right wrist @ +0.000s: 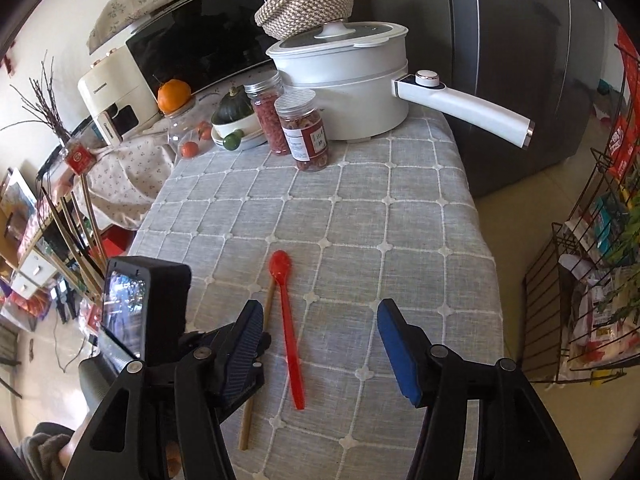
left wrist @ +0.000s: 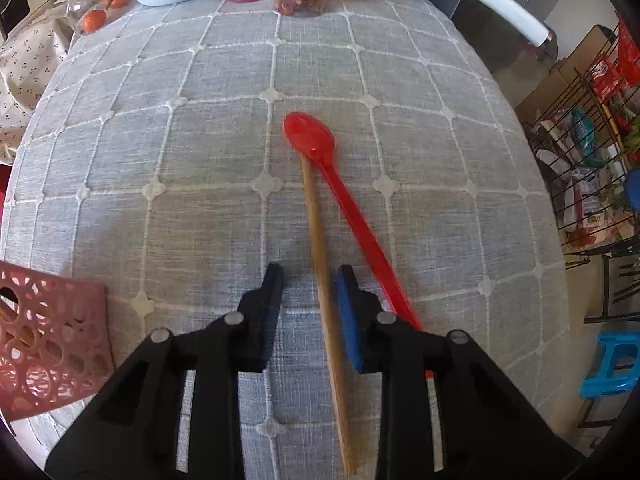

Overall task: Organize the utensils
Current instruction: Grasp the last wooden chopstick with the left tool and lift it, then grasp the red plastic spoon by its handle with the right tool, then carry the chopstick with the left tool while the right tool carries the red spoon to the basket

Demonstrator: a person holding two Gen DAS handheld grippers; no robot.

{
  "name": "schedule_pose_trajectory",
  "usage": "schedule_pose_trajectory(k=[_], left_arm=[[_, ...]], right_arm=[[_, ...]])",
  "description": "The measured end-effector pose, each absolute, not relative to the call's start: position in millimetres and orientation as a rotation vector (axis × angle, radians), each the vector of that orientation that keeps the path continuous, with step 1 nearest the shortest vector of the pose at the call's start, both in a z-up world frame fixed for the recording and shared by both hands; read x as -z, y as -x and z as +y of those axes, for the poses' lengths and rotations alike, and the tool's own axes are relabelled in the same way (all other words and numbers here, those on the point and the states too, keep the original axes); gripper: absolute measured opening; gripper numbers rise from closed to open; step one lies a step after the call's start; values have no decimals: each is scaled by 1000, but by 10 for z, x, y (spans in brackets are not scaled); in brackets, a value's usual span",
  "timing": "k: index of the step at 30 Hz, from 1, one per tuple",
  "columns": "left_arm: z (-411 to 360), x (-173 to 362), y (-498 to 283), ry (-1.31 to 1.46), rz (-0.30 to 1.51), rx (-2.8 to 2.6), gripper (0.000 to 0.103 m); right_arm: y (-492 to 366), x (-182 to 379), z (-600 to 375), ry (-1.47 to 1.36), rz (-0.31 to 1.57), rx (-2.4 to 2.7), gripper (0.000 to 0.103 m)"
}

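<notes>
A red plastic spoon [left wrist: 310, 134] and a wooden chopstick [left wrist: 320, 240] lie side by side on the grey checked tablecloth [left wrist: 180, 160]. My left gripper [left wrist: 310, 280] points down at them and straddles the chopstick. The chopstick sits close to the blue right pad, with a clear gap to the left pad, so it is open. The spoon's handle runs under the right finger. My right gripper [right wrist: 320, 316] hovers open above the red spoon [right wrist: 289, 320], nothing held. In the right wrist view the chopstick [right wrist: 245, 428] shows past the left finger, with the left gripper's camera body [right wrist: 144, 308] beside it.
A pink perforated holder [left wrist: 52, 340] lies at the table's near left corner. At the far end stand a white electric pot [right wrist: 344, 80], two jars [right wrist: 306, 136] and a dish of fruit [right wrist: 236, 136]. A wire rack [right wrist: 580, 280] and a blue stool [left wrist: 612, 364] stand off the right edge.
</notes>
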State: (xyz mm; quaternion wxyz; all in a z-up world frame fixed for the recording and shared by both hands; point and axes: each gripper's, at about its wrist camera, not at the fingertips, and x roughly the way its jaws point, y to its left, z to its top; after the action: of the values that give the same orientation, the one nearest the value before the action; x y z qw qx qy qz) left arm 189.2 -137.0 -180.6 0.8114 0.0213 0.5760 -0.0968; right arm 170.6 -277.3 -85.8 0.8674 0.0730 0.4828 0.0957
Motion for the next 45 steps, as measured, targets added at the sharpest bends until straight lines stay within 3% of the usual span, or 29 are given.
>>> schedule_pose_trajectory(k=[1, 2, 5, 15, 19, 25, 33, 34, 35, 37, 45], left_arm=[[-1406, 1811, -1888, -68, 1236, 213, 10], [-1410, 1785, -1885, -73, 1231, 217, 8], [-1294, 1721, -1873, 42, 1253, 270, 8], [-903, 991, -1338, 143, 1029, 364, 8], [-785, 896, -1273, 170, 1017, 374, 8], [-571, 696, -1197, 228, 944, 388, 8], [-388, 506, -1066, 223, 857, 399, 8], [-365, 497, -1074, 225, 850, 399, 8], [-338, 491, -1077, 226, 842, 397, 8], [-276, 468, -1071, 238, 823, 399, 8], [-38, 281, -973, 249, 709, 370, 8]], right_arm=[[-1715, 872, -2764, -150, 1014, -205, 60], [-1728, 888, -2762, -149, 1018, -208, 60], [-1776, 924, -2804, -167, 1021, -202, 59], [-1931, 1115, -2819, -179, 1067, -186, 58], [-2041, 1351, -2667, -148, 1143, -205, 56], [-2232, 1651, -2315, -98, 1232, -284, 43], [-2507, 1948, -1928, 50, 1285, -269, 36], [-2545, 1986, -1876, 74, 1292, -264, 31], [-2559, 1990, -1814, 119, 1272, -247, 18], [-2573, 1984, -1720, 143, 1276, -234, 8], [-2460, 1512, -1795, 13, 1096, -247, 8]])
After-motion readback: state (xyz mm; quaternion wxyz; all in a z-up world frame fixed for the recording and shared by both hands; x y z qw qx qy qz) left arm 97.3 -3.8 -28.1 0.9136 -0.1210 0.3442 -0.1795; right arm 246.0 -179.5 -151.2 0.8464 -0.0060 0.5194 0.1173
